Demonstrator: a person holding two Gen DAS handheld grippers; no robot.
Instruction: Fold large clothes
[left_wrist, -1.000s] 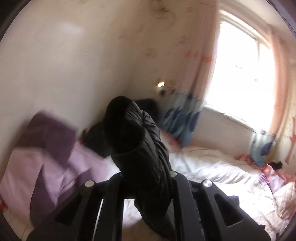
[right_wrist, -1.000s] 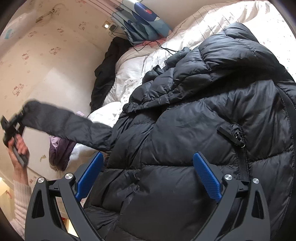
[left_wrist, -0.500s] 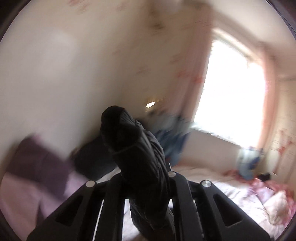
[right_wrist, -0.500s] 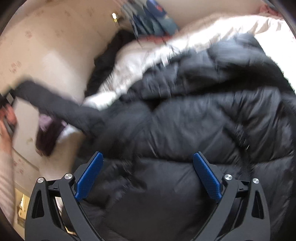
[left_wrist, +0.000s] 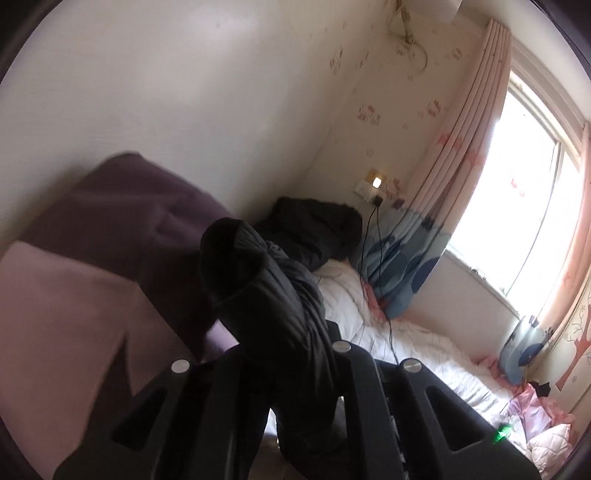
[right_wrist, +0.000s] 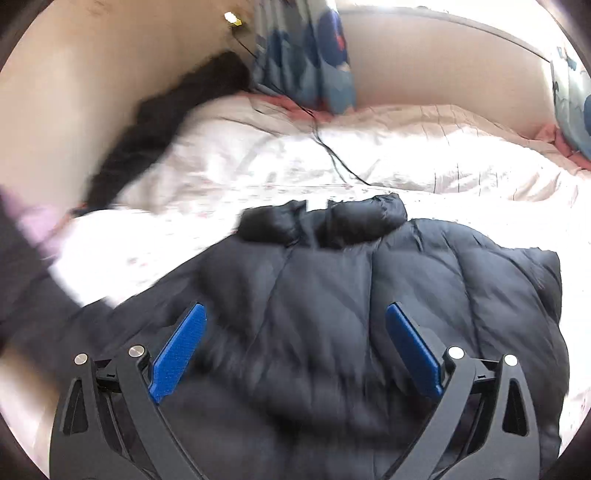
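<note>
The bed (right_wrist: 461, 155) with its white quilt fills the room from the wall to the window side, and my black puffer jacket (right_wrist: 369, 295) lies spread across it, collar toward the far wall, right under my right hand. My right hand-held gripper (right_wrist: 295, 347) hovers over the jacket's body with its blue fingers (right_wrist: 177, 347) spread wide, nothing between them; I cannot tell whether they touch the fabric. A purple and lilac blanket (left_wrist: 110, 236) is heaped against the wall at the head of the bed, with another dark garment (left_wrist: 317, 229) bunched in the corner beside the blue-and-pink curtain (left_wrist: 402, 266). My left hand-held gripper (left_wrist: 291, 354) is clamped on the jacket's sleeve (left_wrist: 258, 288), whose cuffed end sticks up past the jaws. A thin black cable (right_wrist: 332, 155) trails over the quilt.
</note>
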